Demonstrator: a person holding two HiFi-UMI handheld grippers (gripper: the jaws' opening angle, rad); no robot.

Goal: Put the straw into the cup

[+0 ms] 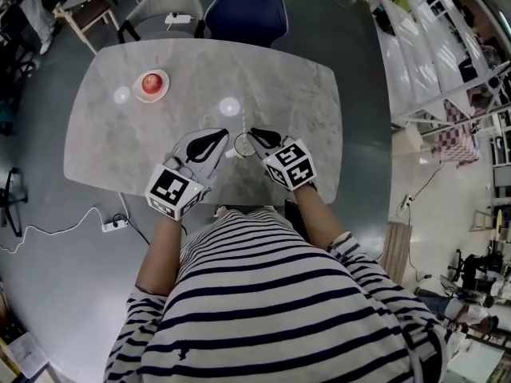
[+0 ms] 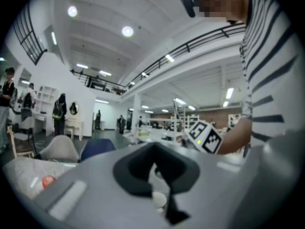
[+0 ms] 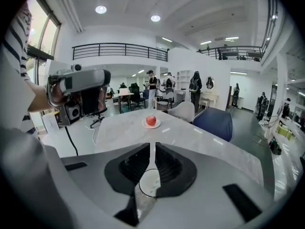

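A thin white straw (image 1: 242,123) stands upright over a small clear cup (image 1: 237,144) near the table's front edge. My right gripper (image 1: 254,136) is shut on the straw. In the right gripper view the straw (image 3: 152,151) runs straight up between the pads, and the cup's round rim (image 3: 150,184) lies just below them. My left gripper (image 1: 227,152) reaches the cup from the left and grips its near side. In the left gripper view its jaws (image 2: 159,185) stand nearly together, with a pale bit of the cup (image 2: 159,200) between them. The straw's lower end is hidden.
A red apple (image 1: 151,81) on a small plate sits at the far left of the marble table (image 1: 303,94); it also shows in the right gripper view (image 3: 151,120). A blue chair (image 1: 244,13) and a grey chair (image 1: 164,0) stand behind the table. A power strip (image 1: 112,226) lies on the floor.
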